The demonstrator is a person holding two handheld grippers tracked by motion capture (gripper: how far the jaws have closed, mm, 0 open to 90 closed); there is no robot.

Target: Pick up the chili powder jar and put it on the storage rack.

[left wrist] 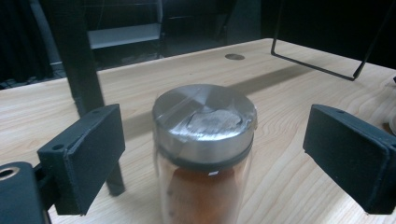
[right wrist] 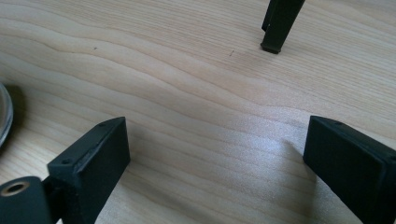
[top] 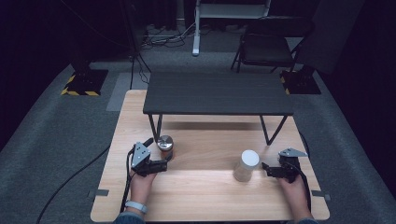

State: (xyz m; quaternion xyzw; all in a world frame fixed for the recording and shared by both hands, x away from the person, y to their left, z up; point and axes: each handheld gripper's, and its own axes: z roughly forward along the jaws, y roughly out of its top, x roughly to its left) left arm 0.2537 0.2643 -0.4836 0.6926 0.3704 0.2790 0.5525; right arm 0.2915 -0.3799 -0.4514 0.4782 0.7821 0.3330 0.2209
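Note:
A glass jar (top: 165,144) with a metal lid and orange-brown contents stands at the table's left, by a leg of the dark riser. In the left gripper view the jar (left wrist: 204,121) stands between the jaws of my left gripper (left wrist: 212,154), which is open, with gaps on both sides. In the high view the left gripper (top: 163,162) sits just in front of the jar. A pale translucent cup (top: 246,165) stands upside down at the right. My right gripper (top: 267,169) is open just to its right, apart from it. Bare wood lies between the right gripper's (right wrist: 215,158) jaws.
A low dark riser shelf (top: 217,92) stands across the back half of the wooden table (top: 205,196); one of its legs (right wrist: 279,23) is ahead of the right gripper. The cup's rim (right wrist: 3,114) shows at that view's left edge. A folding chair (top: 268,44) stands beyond the table.

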